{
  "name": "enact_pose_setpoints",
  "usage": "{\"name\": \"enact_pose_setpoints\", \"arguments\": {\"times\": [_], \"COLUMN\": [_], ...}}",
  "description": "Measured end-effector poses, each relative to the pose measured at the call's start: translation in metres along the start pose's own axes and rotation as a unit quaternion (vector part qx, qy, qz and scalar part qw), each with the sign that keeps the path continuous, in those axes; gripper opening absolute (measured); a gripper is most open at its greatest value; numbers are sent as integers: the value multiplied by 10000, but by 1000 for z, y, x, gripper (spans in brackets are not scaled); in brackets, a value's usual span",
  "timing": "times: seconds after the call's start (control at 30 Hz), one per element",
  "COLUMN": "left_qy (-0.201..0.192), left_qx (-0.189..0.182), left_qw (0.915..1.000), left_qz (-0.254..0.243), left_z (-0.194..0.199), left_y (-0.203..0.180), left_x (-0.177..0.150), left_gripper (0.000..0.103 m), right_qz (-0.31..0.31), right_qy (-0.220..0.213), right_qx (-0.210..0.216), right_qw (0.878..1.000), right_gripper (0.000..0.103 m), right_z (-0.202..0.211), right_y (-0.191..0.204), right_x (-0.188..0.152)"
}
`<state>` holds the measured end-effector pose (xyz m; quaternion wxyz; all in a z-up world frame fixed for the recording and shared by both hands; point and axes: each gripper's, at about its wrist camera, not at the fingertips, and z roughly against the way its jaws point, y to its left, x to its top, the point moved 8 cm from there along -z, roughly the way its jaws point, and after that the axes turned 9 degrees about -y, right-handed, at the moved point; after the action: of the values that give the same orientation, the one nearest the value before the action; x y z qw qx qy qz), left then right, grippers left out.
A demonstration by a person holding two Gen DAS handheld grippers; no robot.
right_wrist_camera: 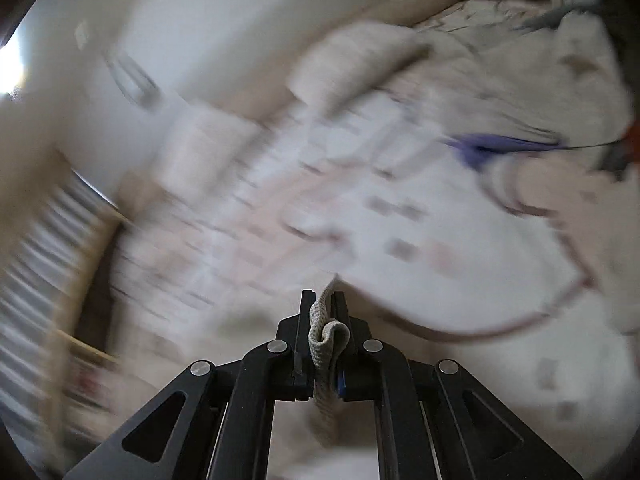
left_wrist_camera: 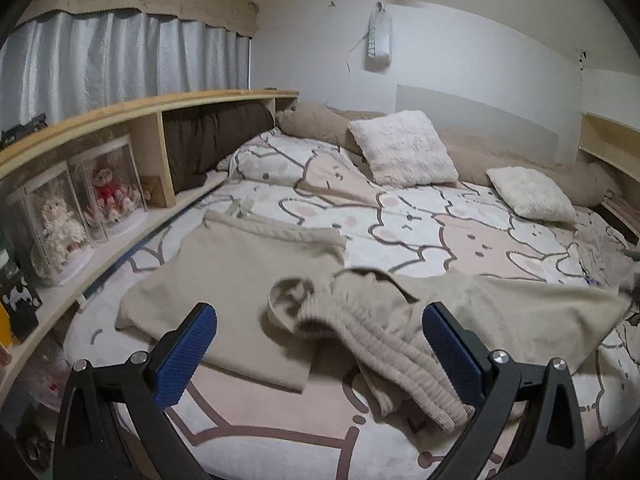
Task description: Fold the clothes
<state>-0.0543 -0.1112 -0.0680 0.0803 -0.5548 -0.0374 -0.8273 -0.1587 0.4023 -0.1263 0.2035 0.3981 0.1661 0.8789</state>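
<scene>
A beige knit sweater [left_wrist_camera: 400, 320] lies rumpled on the bed, its ribbed neck and a cable-knit sleeve bunched toward me and its body stretched off to the right. Left of it a second beige garment [left_wrist_camera: 224, 296] lies folded flat. My left gripper [left_wrist_camera: 320, 344] hovers over the sweater's near edge, wide open, with its blue pads [left_wrist_camera: 188, 356] on either side of the ribbed part and not touching it. My right gripper [right_wrist_camera: 322, 320] is shut on a strip of the beige knit cloth [right_wrist_camera: 322, 340], which hangs down between its jaws. The right wrist view is heavily blurred.
The bed's cartoon-print cover [left_wrist_camera: 420, 232] carries two white fluffy pillows [left_wrist_camera: 404, 148] and long tan cushions at the back. A wooden shelf [left_wrist_camera: 120, 128] with boxed dolls runs along the left side. A white wall stands behind.
</scene>
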Motion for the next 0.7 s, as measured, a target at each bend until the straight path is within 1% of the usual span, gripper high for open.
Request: {"name": "enact_pose_setpoints", "arguments": {"times": [0.03,0.07,0.13,0.17,0.2,0.23,0.27,0.3,0.33,0.4,0.43,0.47,0.53,0.57,0.6,0.63,0.7], "left_qy": [46,69,83,86,91,97,97,93,85,56,39,22,-22,-49,-75,-99,-141], "left_qx": [-30,-38,-13,11,34,52,76,106,131,195,230,257,290,295,308,325,379], "left_qw": [10000,10000,10000,9999,9999,9999,9999,9999,9999,9998,9997,9996,9994,9993,9992,9991,9989], "left_qz": [13,10,-30,-52,-67,-71,-44,-3,36,91,116,143,206,237,253,261,234], "left_z": [-3,-5,-7,-9,-10,-11,-12,-13,-14,-16,-17,-17,-17,-15,-13,-10,-6], "left_y": [-1,-2,-3,-2,-1,1,4,8,11,18,22,25,31,33,35,38,44], "left_x": [-5,-9,-14,-16,-17,-17,-17,-17,-16,-15,-14,-14,-12,-12,-11,-10,-8], "left_gripper": [103,103,103,103,103,103,103,103,103,103,103,103,103,103,103,103,103], "right_qz": [334,528,1028,1400,1775,2101,2526,2944,3270,3945,4231,4489,4779,4927,5107,5267,5509], "right_qy": [77,103,66,-81,-311,-523,-775,-1026,-1254,-1651,-1730,-1725,-1527,-1383,-1228,-1137,-974], "right_qx": [-373,-569,-1046,-1386,-1698,-1949,-2246,-2538,-2633,-2199,-1804,-1281,-391,19,452,798,1195], "right_qw": [9987,9969,9892,9804,9689,9566,9379,9156,8989,8768,8709,8674,8642,8591,8498,8386,8202], "right_gripper": [9,10,29,58,80,82,82,82,82,82,82,82,82,82,82,82,82], "right_z": [-6,-10,-4,6,13,14,23,34,45,65,71,75,74,71,66,60,47], "right_y": [-9,-12,-19,-19,-17,-16,-9,-3,8,49,76,107,153,177,201,224,255], "right_x": [-13,-21,-36,-40,-41,-38,-40,-41,-43,-56,-70,-93,-133,-156,-184,-211,-251]}}
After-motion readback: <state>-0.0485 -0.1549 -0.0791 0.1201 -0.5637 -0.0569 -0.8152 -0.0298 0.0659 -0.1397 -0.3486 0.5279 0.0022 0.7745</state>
